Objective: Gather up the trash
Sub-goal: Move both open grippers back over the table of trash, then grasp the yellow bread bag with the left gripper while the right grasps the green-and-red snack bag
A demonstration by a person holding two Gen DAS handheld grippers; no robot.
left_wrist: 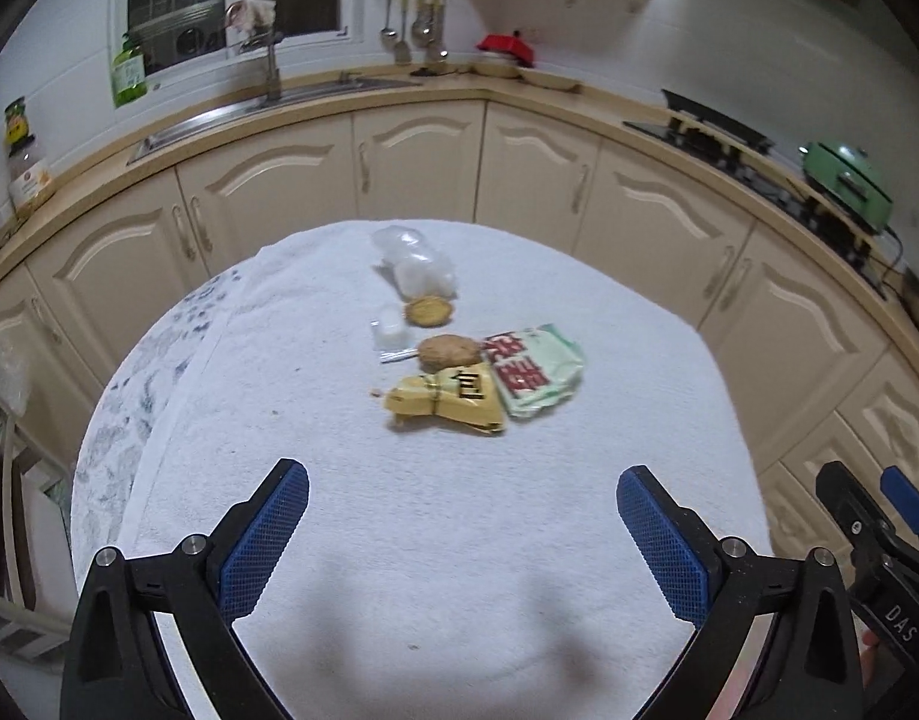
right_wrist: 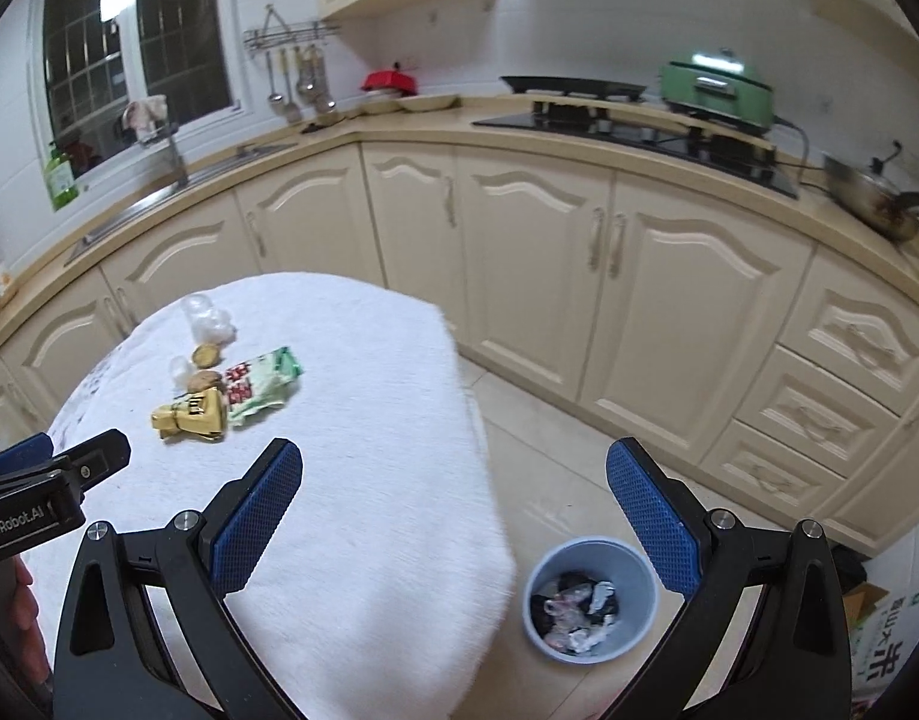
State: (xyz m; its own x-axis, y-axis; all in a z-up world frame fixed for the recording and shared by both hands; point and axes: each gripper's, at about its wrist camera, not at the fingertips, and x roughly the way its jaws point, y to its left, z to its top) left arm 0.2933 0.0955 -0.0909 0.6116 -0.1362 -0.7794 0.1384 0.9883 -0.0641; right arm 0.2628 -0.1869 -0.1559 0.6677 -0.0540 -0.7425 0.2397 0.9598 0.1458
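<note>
Left claw (left_wrist: 462, 531) spread wide, empty; wrappers (left_wrist: 483, 384) lie on the bench (left_wrist: 609, 480) ahead of it. Right claw (right_wrist: 453, 516) also spread, empty. Bin (right_wrist: 588, 600) on the floor below its right finger.

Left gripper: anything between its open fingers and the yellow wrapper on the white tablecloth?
Nothing. In the left wrist view only bare white tablecloth separates the open left gripper from the crumpled yellow wrapper.
</note>
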